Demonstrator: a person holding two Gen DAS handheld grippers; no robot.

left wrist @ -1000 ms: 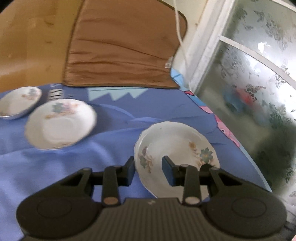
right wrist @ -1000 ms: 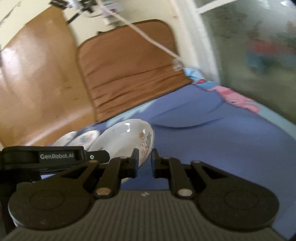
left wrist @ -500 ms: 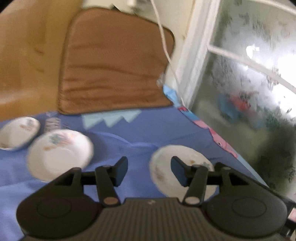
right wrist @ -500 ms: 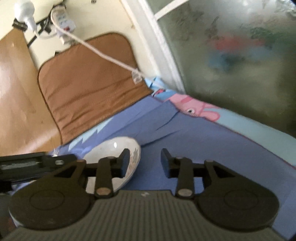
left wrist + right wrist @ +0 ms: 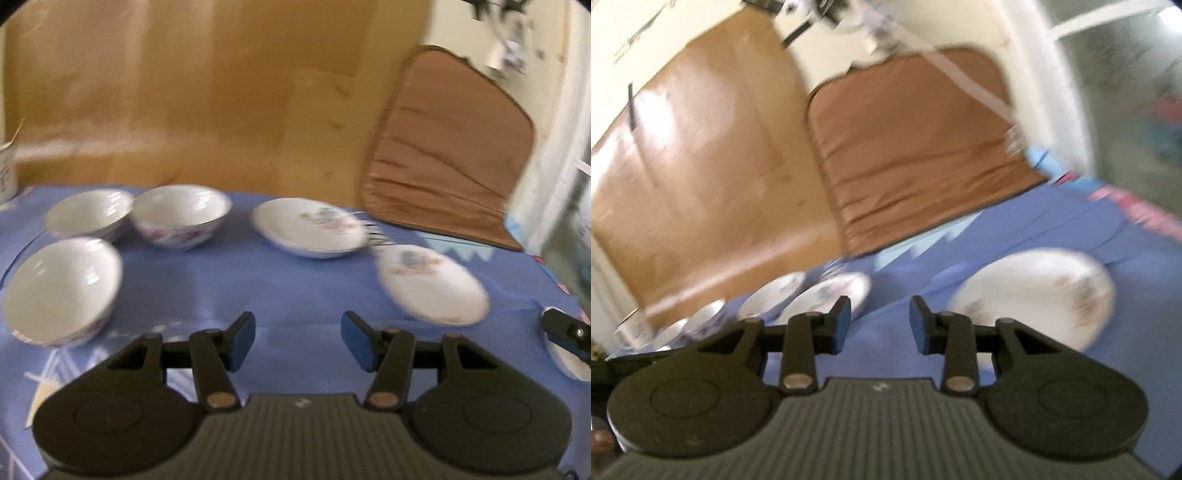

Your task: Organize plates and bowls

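Across the lower half of the left wrist view spreads the blue cartoon-print sheet (image 5: 295,291); it looks like bedding rather than a bench, so it gives under weight. Behind it, upper right of the frame, a brown cushion (image 5: 443,147) leans on the wooden board (image 5: 184,92).

Three bowls sit at the left: the nearest bowl (image 5: 62,291) at left centre, with two further bowls (image 5: 181,214) side by side behind it, their rims close or touching; blur keeps me from saying which. Two floral plates lie to the right, the far plate (image 5: 310,232) in mid-frame and the near plate (image 5: 432,284) right of centre, close together. A third plate (image 5: 1034,295) fills the right of the right wrist view, clear of everything.

The left claw (image 5: 298,341) has its jaws well apart, just opened wider, and nothing is between the blue pads. The right claw (image 5: 880,324) is part open and has just narrowed slightly, also empty; its tip shows at the right edge of the left view.

My reading is that the hands are between pieces, choosing the next pick. To do it well, I would slow the swing first, since both views are smeared. Then bring one pad under a rim and one over, pinch the edge squarely, and lift before sliding so the cloth does not bunch. Stack like on like, plates with the right-hand plates, bowls nested at left.
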